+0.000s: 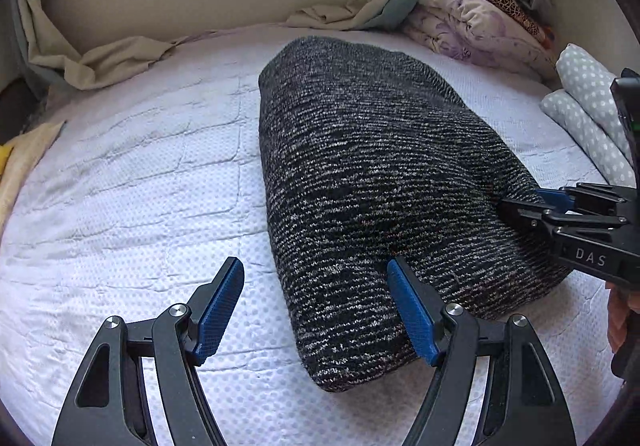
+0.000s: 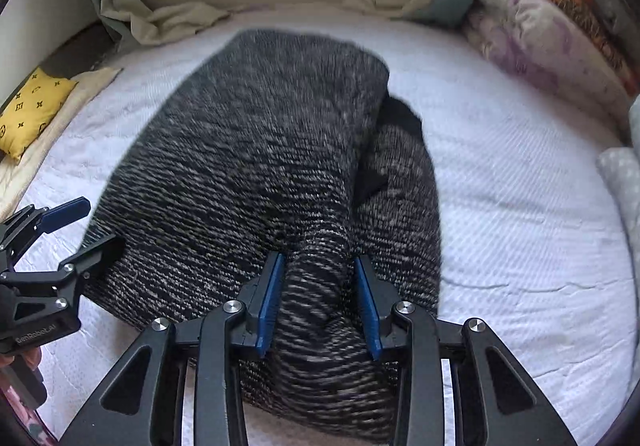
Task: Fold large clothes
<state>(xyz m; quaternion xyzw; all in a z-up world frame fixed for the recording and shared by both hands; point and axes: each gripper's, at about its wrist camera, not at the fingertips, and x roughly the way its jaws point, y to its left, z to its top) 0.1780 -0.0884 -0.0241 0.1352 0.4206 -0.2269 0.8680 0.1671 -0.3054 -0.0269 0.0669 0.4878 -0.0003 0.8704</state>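
Note:
A black-and-white speckled knit sweater [image 1: 360,174] lies folded lengthwise on the white quilted bed [image 1: 132,182]. My left gripper [image 1: 316,302] is open, its right finger resting on the sweater's near left edge, its left finger over the sheet. It also shows at the left of the right wrist view [image 2: 86,224], open at the sweater's edge. My right gripper [image 2: 320,306] is shut on a thick bunch of the sweater [image 2: 256,150] at its near end. It shows in the left wrist view [image 1: 524,202] at the sweater's right edge.
Beige curtains [image 1: 104,62] bunch along the far wall. A pile of floral bedding [image 1: 476,22] sits at the far right, dotted grey pillows [image 1: 588,114] below it. A yellow patterned cushion [image 2: 32,110] lies at the bed's left edge.

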